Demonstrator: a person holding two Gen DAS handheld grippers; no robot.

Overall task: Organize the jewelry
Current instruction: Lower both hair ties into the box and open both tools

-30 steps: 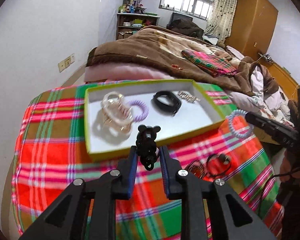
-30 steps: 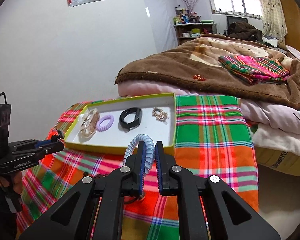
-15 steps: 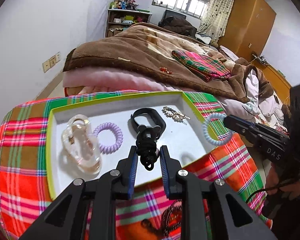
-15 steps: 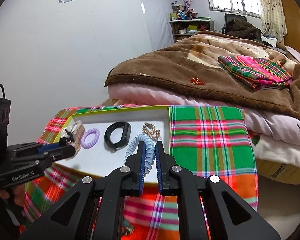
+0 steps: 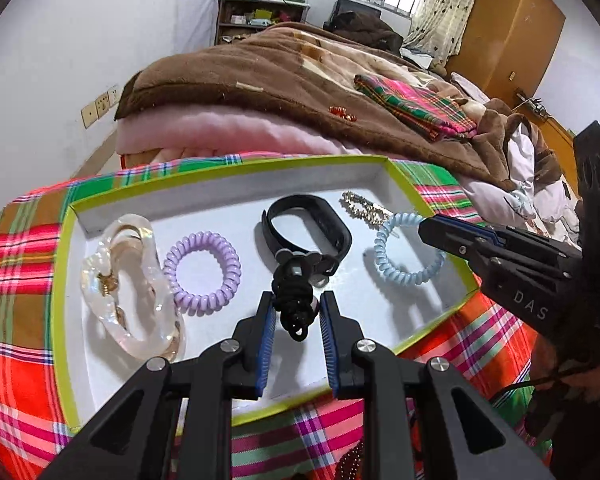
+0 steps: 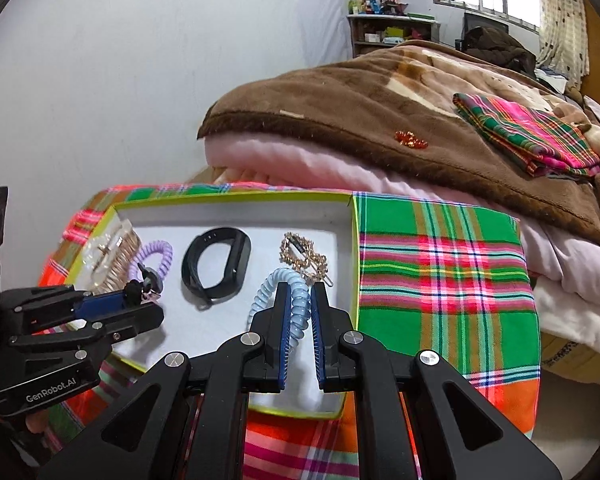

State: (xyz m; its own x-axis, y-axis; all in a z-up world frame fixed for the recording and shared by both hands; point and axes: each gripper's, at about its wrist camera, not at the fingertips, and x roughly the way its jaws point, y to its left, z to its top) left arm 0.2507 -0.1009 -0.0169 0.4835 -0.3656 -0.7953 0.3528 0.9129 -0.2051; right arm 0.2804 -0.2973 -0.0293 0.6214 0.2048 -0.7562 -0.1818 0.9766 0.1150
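Observation:
A shallow white box with a lime rim [image 5: 60, 264] [image 6: 354, 248] lies on the plaid cloth. Inside are a clear hair claw [image 5: 128, 284], a purple coil tie [image 5: 202, 266], a black band [image 5: 308, 228] [image 6: 216, 266] and a gold clip [image 5: 364, 210] [image 6: 306, 256]. My left gripper [image 5: 296, 308] is shut on a black hair tie with a bear charm [image 5: 296, 284], held over the box's front middle. My right gripper [image 6: 298, 300] is shut on a light blue coil tie [image 6: 290, 300] [image 5: 404, 254], held low over the box's right part.
The plaid cloth [image 6: 440, 272] covers a small table beside a bed with a brown blanket [image 6: 380, 112] and a folded plaid cloth [image 6: 528, 132]. Dark beaded items [image 5: 352, 460] lie on the cloth in front of the box. A white wall stands on the left.
Both grippers have moved forward over the box, each still holding its hair tie. The blue coil tie now hangs inside the box's right part, the black tie above its front middle.

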